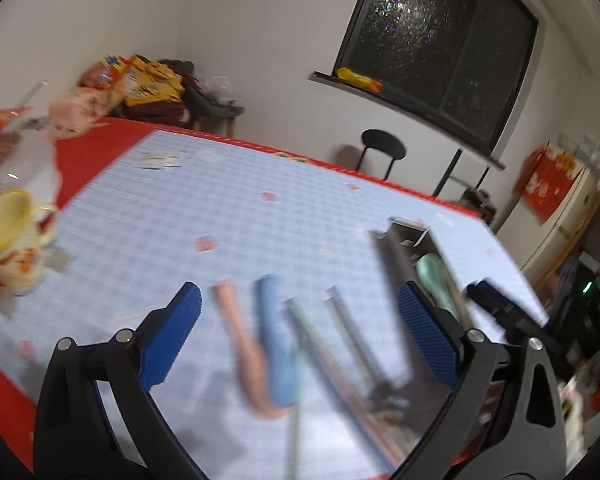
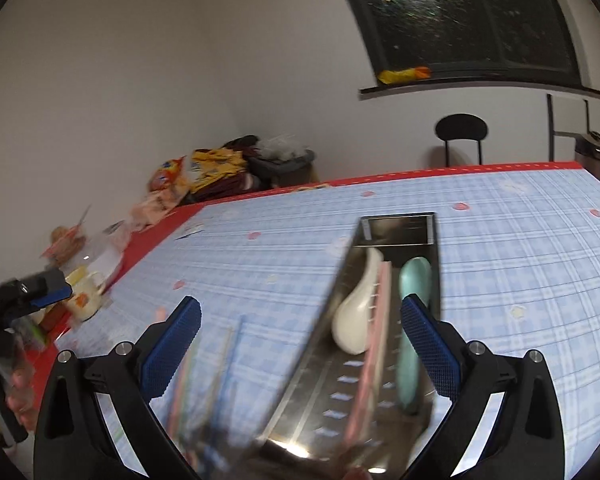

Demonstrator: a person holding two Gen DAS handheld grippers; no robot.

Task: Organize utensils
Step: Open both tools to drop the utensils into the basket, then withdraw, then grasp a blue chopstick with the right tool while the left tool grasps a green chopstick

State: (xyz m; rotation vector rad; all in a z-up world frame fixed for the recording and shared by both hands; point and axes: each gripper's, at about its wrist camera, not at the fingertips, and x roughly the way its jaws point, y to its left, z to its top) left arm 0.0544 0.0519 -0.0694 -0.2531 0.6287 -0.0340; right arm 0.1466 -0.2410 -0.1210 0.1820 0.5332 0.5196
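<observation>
My left gripper (image 1: 300, 332) is open and empty above loose utensils on the checked tablecloth: a pink spoon (image 1: 244, 348), a blue spoon (image 1: 276, 340), green and pink chopsticks (image 1: 320, 344) and a metal piece (image 1: 352, 332). All are blurred. A steel utensil tray (image 1: 400, 264) lies to the right with a mint spoon (image 1: 434, 280) in it. My right gripper (image 2: 300, 340) is open and empty over the tray (image 2: 396, 232), which holds a white spoon (image 2: 356, 316), a pink chopstick (image 2: 374, 340) and the mint spoon (image 2: 410, 320). Loose chopsticks (image 2: 220, 364) lie left of the tray.
A yellow-rimmed mug (image 1: 12, 240) and a clear container (image 1: 24, 160) stand at the table's left edge. Snack bags (image 1: 140, 80) are piled in the far corner. A black stool (image 1: 382, 148) stands beyond the table. The other gripper (image 2: 32, 292) shows at the left.
</observation>
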